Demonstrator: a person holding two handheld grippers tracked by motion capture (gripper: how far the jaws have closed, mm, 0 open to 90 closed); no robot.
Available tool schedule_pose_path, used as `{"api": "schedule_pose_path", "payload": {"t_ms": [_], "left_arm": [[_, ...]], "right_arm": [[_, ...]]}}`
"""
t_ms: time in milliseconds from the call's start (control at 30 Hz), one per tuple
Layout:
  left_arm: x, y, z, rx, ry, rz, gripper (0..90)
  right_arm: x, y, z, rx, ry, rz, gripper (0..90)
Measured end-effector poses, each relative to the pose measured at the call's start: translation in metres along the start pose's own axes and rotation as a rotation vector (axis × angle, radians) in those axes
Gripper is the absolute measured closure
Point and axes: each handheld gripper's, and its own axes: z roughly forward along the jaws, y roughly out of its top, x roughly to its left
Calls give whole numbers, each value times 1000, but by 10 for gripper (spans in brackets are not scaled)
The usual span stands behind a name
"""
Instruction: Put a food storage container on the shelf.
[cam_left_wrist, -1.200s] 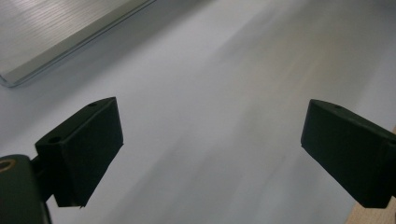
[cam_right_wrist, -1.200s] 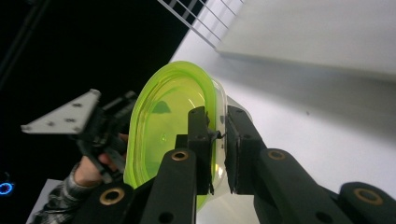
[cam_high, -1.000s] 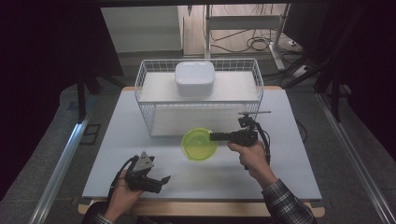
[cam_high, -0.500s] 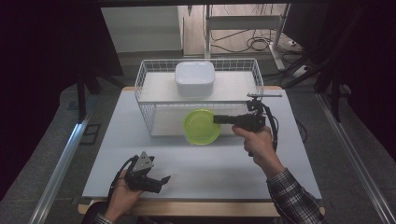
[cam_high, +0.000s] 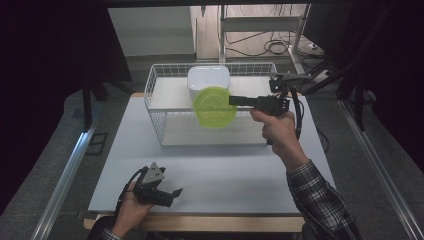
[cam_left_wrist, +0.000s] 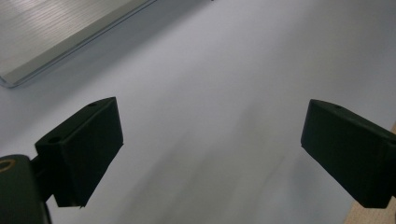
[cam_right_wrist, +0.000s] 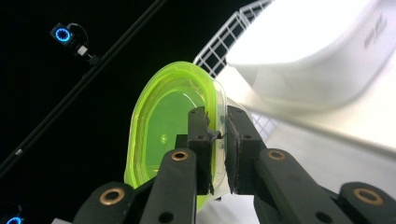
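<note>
Lifted off the table, right tool clamps green bowl's rim; left tool gapes.

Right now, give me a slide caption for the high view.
Right claw holds a green bowl by its rim above the white wire basket; left claw rests open.

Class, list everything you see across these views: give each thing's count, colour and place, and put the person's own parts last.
bowl: one, lime green, tilted on edge above the basket's front, rim pinched
container: one, white, inside the basket at the back
wire basket: one, white, far half of the table
table: one, pale grey top
right gripper: one, black, shut on the bowl
left gripper: one, black, open, at the table's near left edge
</note>
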Motion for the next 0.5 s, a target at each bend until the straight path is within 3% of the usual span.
{"api": "schedule_pose_path", "payload": {"t_ms": [267, 500], "left_arm": [[0, 0, 0, 2, -3, -2, 54], [0, 0, 0, 0, -6, -4, 53]], "right_arm": [[13, 31, 3, -39, -33, -25, 818], [15, 53, 13, -84, -80, -36, 818]]}}
